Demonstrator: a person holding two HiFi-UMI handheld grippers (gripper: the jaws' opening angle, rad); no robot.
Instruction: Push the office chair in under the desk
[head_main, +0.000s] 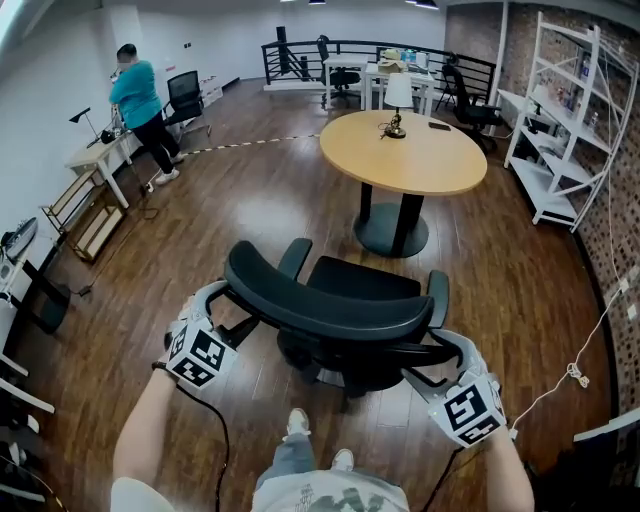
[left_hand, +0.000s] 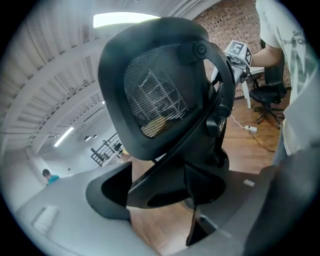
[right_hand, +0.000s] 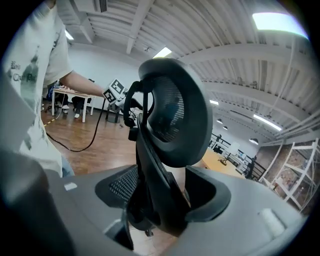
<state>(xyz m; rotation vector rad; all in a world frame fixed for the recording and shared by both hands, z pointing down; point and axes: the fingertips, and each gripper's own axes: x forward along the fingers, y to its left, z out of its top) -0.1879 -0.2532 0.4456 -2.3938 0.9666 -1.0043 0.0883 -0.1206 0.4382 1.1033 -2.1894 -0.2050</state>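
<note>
The black office chair (head_main: 330, 310) stands in front of me with its curved mesh backrest toward me and its seat facing the round wooden table (head_main: 405, 150). My left gripper (head_main: 222, 300) is at the backrest's left end and my right gripper (head_main: 448, 345) is at its right end. In the left gripper view the backrest (left_hand: 160, 90) and its support arm lie between the wide-spread jaws of the left gripper (left_hand: 160, 210). In the right gripper view the backrest's edge (right_hand: 175, 115) runs between the spread jaws of the right gripper (right_hand: 160, 200). Neither pair of pads visibly presses on the frame.
The table rests on a dark pedestal base (head_main: 392, 230) and carries a lamp (head_main: 398, 100). White shelving (head_main: 560, 120) lines the right wall, with a cable (head_main: 575, 375) on the floor there. A person in a teal top (head_main: 140, 100) stands at a side desk far left.
</note>
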